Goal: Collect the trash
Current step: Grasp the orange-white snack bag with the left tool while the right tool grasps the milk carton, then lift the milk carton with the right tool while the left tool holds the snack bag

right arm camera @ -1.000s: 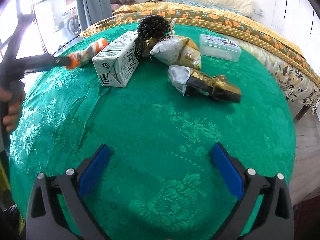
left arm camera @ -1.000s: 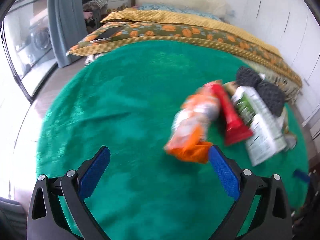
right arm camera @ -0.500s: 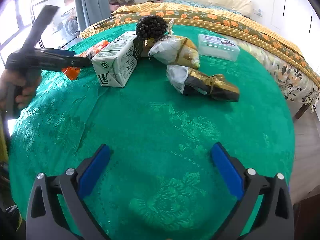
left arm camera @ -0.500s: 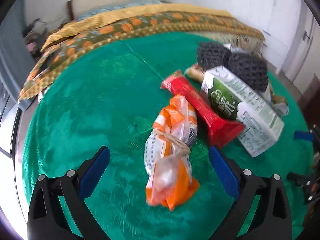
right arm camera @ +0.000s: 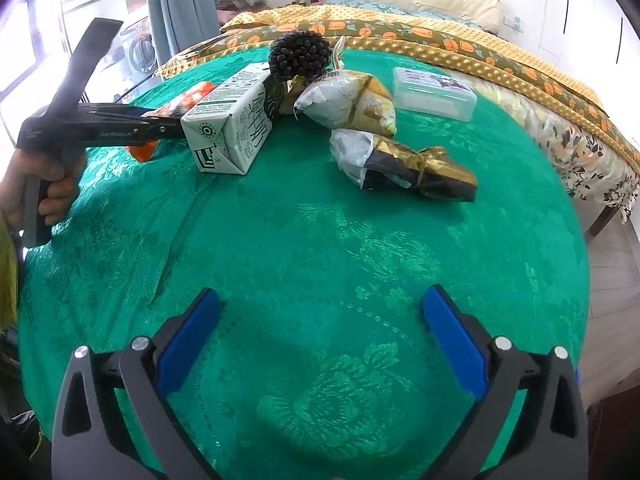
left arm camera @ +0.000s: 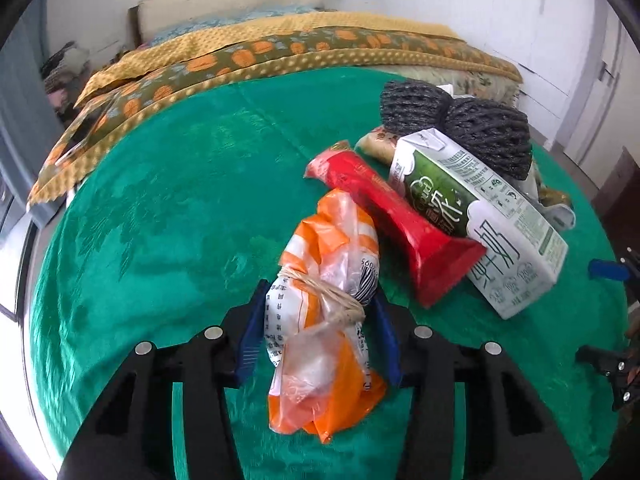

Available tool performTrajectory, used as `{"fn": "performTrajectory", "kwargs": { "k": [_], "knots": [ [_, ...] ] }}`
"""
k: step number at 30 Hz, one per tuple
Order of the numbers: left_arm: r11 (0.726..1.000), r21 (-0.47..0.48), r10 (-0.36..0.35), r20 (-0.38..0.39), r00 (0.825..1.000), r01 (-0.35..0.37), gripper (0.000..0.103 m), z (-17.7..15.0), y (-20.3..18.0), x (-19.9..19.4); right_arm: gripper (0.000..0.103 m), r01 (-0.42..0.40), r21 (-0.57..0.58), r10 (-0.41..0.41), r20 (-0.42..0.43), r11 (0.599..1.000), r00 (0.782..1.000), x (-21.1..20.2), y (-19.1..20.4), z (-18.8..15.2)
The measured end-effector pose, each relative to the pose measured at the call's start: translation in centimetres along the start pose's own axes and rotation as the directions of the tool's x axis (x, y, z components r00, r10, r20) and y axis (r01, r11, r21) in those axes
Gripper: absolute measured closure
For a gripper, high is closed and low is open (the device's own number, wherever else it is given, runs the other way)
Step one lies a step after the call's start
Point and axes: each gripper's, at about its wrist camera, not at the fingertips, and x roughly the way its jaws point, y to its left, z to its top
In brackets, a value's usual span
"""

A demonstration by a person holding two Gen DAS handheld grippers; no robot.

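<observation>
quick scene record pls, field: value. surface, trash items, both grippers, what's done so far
surface: round table with green cloth, bed behind it
left gripper: jaws closing around the orange-and-white bag, tied with string, pads at its sides
right gripper: jaws open, nothing between them, over bare cloth
beside bag: red wrapper, milk carton, two black foam nets
also on table: two tied gold-and-black packets, clear plastic box
progress: all items on the table, none lifted

Bright daylight from the left window, sharp focus, strong fisheye edge distortion.
</observation>
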Motion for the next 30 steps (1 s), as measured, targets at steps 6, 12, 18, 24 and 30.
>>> {"fn": "performTrajectory", "kwargs": {
  "k": [6,12,18,24,30],
  "knots": [
    [0.985,-0.161,0.054,-0.037,0.998,-0.059,0.055,-3.7,-0.1,-3.3,0.005,0.005,0.010,-0.005,0.002,1.000,1.000,0.0,-0.3,0.0],
    [0.974,-0.215,0.075,-0.022,0.997,-0.078,0.055,-7.1,-2.0,-5.7,0.005,-0.118,0.074,0.116,0.030,0.990,0.993,0.2,0.9,2.3],
    [0.975,-0.200,0.094,-0.006,0.996,-0.093,0.041,-7.7,-3.5,-5.9,0.014,-0.136,0.038,0.133,0.070,0.990,0.989,2.2,4.2,8.2],
    [0.976,-0.186,0.122,0.012,0.992,-0.117,0.033,-7.8,-4.2,-5.6,0.058,-0.019,0.042,0.017,0.058,0.999,0.998,4.5,5.2,10.7],
    [0.974,-0.208,0.098,0.027,0.995,-0.090,0.031,-8.1,-3.8,-5.9,0.064,-0.076,0.059,0.071,0.073,0.995,0.995,1.0,4.7,7.2]
  ]
}}
